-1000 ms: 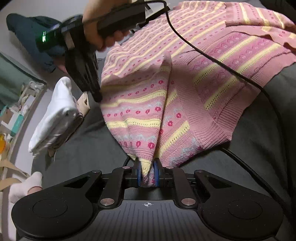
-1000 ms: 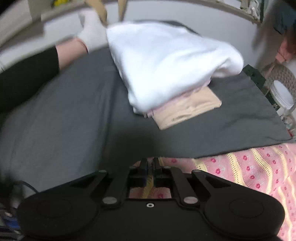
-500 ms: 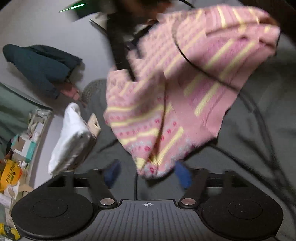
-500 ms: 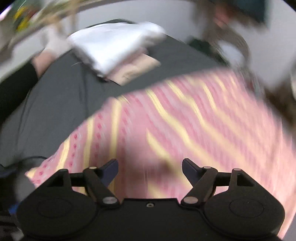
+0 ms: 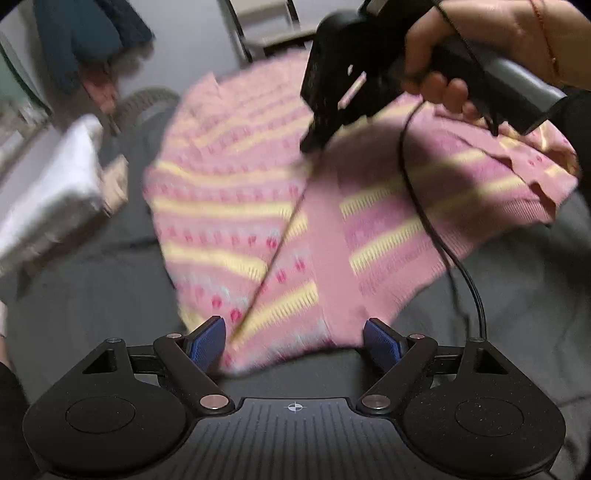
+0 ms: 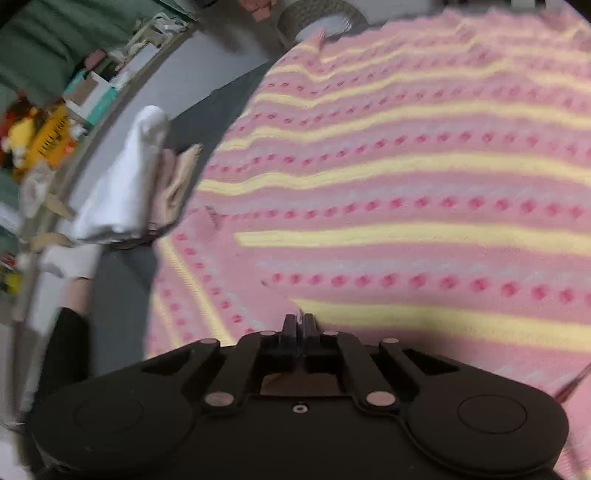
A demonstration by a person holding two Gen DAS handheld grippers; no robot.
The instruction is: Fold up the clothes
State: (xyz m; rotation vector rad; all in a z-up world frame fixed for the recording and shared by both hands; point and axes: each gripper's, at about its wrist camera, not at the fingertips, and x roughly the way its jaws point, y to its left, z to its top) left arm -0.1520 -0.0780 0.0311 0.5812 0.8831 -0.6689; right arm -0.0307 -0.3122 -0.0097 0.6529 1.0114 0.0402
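A pink knit sweater with yellow stripes and red dots lies folded on the dark grey bed. My left gripper is open at its near hem, with the blue pads on either side of the fabric and not touching it. A hand holds my right gripper over the sweater's middle, where a taut crease runs from its tip toward the left gripper. In the right wrist view, the right gripper is shut at a folded edge of the sweater. Both views are motion-blurred.
A folded white garment on a beige one sits on the bed to the left, close to the sweater. A black cable trails across the sweater's right side. A dark blue garment lies beyond. Cluttered shelves stand at far left.
My left gripper has opened and let go of the hem. My right gripper opened, swung over the sweater and shut again at its fold. The sweater now lies flatter on the bed.
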